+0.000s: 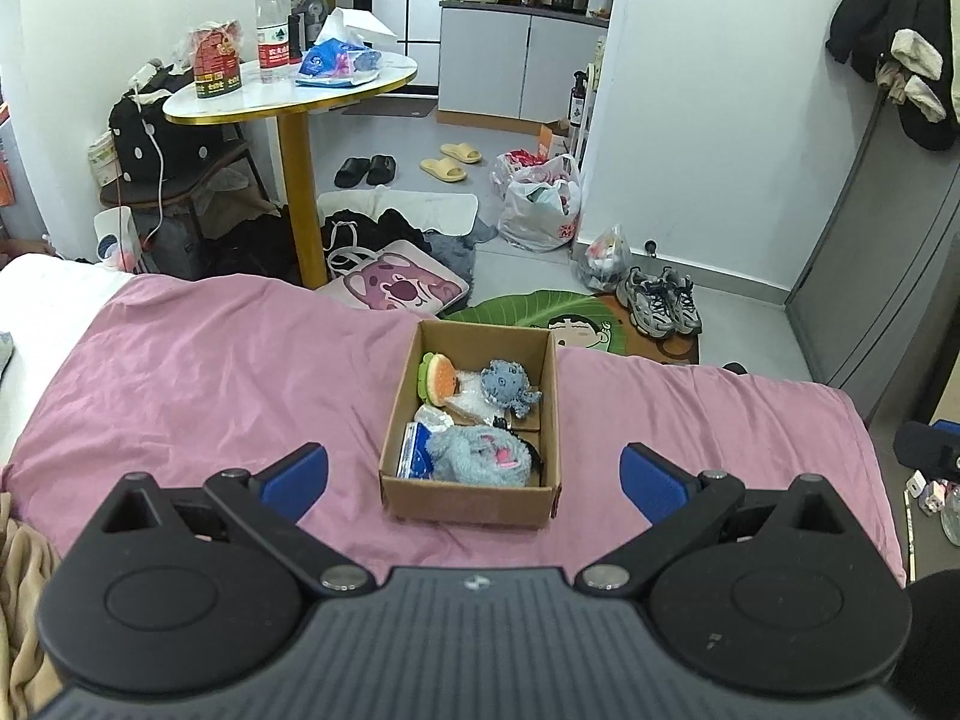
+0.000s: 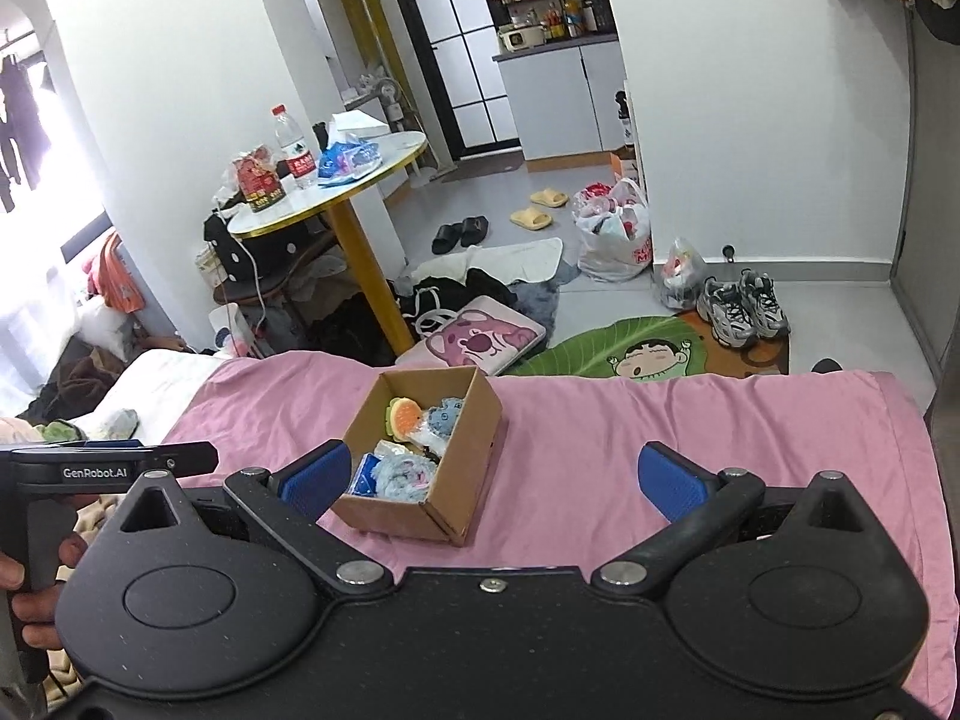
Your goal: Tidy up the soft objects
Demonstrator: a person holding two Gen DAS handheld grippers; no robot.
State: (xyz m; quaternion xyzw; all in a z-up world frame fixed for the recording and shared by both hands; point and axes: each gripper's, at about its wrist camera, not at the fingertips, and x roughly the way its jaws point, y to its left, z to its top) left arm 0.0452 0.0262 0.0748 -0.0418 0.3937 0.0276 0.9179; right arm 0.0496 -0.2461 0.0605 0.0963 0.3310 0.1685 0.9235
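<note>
At twelve o'clock of the wide-open, empty left gripper (image 1: 474,480) (right gripper (image 2: 492,480) likewise) sits the toy-filled cardboard box (image 1: 474,501); sorting looks finished, so withdraw.

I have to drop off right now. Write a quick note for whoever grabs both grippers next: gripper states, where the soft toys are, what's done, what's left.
Left gripper: open, empty, held over the pink bedspread just short of the cardboard box.
Right gripper: open, empty, with the box ahead and to its left.
In the box: burger plush, small blue octopus plush, fluffy blue plush, plus some plastic-wrapped items.
Done: these soft toys are boxed.
Left: no loose toys show on the bedspread; check the bed's left edge, which is hard to make out.
</note>
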